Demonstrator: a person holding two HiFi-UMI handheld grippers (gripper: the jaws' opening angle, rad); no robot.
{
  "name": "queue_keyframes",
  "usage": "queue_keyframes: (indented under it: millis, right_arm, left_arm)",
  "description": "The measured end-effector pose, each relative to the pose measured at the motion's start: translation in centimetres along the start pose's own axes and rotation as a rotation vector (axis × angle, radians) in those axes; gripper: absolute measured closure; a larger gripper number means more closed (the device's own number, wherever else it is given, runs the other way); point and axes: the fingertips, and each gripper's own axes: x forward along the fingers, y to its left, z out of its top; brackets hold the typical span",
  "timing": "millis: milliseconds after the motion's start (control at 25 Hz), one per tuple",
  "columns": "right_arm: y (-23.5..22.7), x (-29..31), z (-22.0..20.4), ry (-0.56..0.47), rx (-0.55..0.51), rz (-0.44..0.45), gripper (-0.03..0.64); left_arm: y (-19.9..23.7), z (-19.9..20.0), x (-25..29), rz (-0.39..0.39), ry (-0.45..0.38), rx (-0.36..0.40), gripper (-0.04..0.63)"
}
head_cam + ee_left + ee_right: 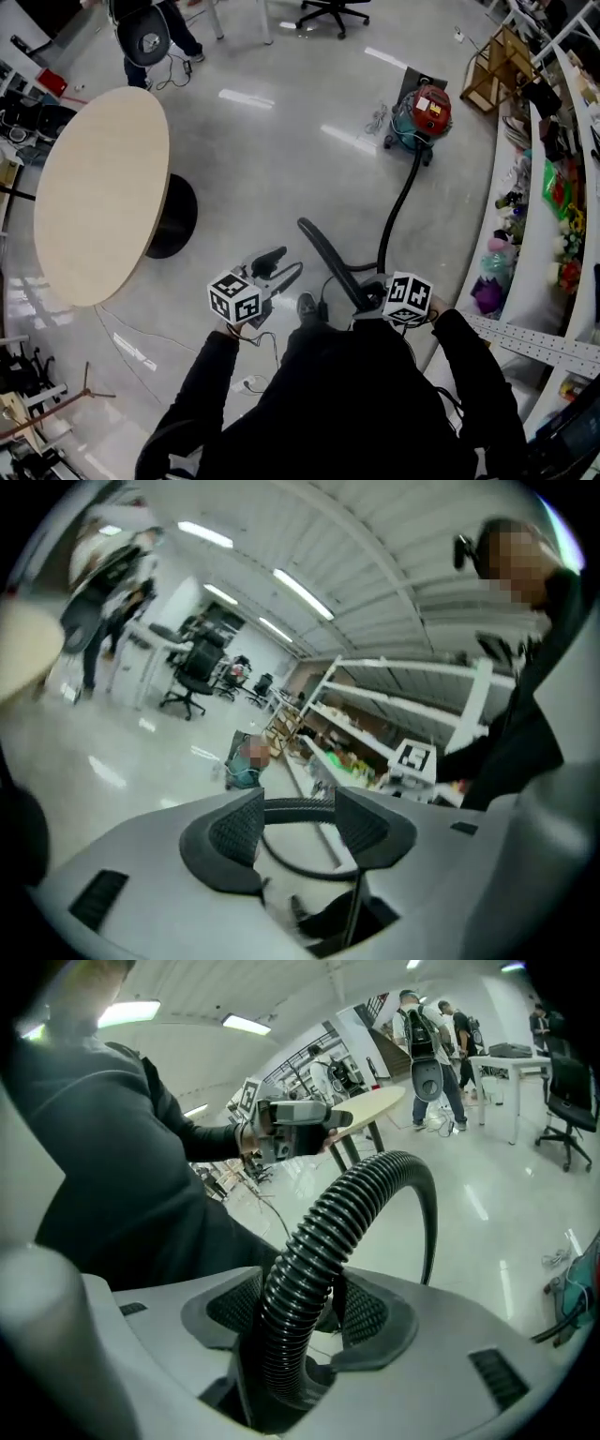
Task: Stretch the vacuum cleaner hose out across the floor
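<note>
A red and teal vacuum cleaner (427, 112) stands far out on the floor. Its black ribbed hose (398, 211) curves from it towards me, and the free end (314, 239) rises to the upper left. My right gripper (370, 298) is shut on the hose (328, 1232), which runs up between the pads and arches away to the right. My left gripper (279, 264) is held to the left of the hose end, apart from it. In the left gripper view, that gripper (298, 829) is open with nothing between its pads, and the hose (300, 805) lies beyond its tips.
A round wooden table (103, 187) stands to the left on a black foot. Curved white shelves (525, 244) with clutter line the right side. A person with a backpack (148, 37) stands at the top left, with an office chair (333, 11) at the top. Thin cables (131, 347) lie on the floor.
</note>
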Motion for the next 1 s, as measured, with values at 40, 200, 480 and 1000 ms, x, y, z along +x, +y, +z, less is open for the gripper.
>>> queue_keyframes:
  millis: [40, 200, 480, 1000]
  right_arm:
    - [1.3, 0.0, -0.5, 0.008, 0.006, 0.020, 0.371]
    - [5.8, 0.0, -2.2, 0.004, 0.033, 0.091, 0.385]
    - [12.7, -1.8, -5.2, 0.006, -0.027, 0.138, 0.396]
    - [18.0, -7.2, -23.3, -0.126, -0.070, -0.150, 0.410]
  left_arm:
    - [-0.1, -0.7, -0.5, 0.016, 0.072, 0.142, 0.357]
    - [-1.1, -5.3, 0.3, 0.057, 0.372, 0.750, 0.319]
    - [-5.9, -12.8, 5.5, 0.048, 0.549, 1.294, 0.199]
    - [-23.9, -21.9, 10.4, 0.003, 0.647, 1.394, 0.439]
